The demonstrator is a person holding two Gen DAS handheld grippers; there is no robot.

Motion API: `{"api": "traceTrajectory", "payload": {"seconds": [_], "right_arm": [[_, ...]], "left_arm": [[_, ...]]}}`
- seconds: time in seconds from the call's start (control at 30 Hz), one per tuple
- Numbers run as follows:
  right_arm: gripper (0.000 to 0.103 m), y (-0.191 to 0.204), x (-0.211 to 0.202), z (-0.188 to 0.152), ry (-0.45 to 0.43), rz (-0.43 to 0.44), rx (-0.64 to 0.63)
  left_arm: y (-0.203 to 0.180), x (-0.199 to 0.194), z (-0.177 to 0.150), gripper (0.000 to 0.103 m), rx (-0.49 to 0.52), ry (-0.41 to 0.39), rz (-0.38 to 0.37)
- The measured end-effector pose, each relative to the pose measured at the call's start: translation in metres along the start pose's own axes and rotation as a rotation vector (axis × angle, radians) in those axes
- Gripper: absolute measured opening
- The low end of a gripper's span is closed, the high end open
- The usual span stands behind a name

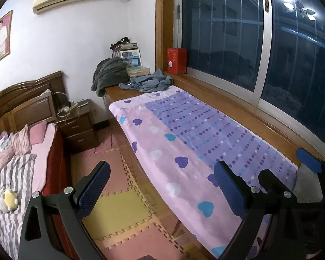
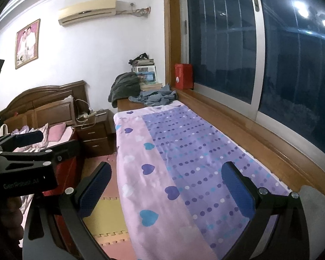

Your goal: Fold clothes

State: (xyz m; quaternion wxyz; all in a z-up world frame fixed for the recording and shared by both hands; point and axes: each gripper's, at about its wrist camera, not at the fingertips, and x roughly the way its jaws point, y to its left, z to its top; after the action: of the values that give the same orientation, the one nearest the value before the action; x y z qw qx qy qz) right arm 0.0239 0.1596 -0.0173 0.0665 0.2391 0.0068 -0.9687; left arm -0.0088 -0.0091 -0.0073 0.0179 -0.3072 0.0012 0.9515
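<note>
Here, at the near end of a covered bench under a dark window, both grippers are held aloft with nothing in them. The left gripper (image 1: 162,186) is spread wide, one pad (image 1: 93,190) over the foam floor mat (image 1: 119,212) and the other above the blanket (image 1: 175,143); the right gripper (image 2: 166,190) is likewise parted wide over the same blanket (image 2: 153,151), empty. No cloth is touched by either claw.

Further along, the heart-and-dot blanket is seen lying flat and bare down the bench. At its far end, well apart from both grippers, a crumpled blue garment (image 1: 148,82) is heaped just beyond the blanket's edge, beside a stack of books (image 1: 138,70); it shows in the right view too (image 2: 156,97). A dark grey garment (image 1: 108,73) is slumped further left, at the bench corner.

The folding is judged not yet begun: the step in hand appears to be the fetch. A long forward reach is called for next, with the blue garment to be pinched and drawn back onto the clear blanket for spreading. Which garment is meant first cannot be told.
</note>
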Motion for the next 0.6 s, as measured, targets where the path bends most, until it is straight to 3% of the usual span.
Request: {"api": "traceTrajectory", "payload": {"seconds": [0.6], "right_arm": [[0.103,0.0039,0.0040,-0.0019,0.004,-0.006,-0.048]], "left_arm": [[-0.0048,0.0000,0.0007,0.098,0.009,-0.011,-0.011]]}}
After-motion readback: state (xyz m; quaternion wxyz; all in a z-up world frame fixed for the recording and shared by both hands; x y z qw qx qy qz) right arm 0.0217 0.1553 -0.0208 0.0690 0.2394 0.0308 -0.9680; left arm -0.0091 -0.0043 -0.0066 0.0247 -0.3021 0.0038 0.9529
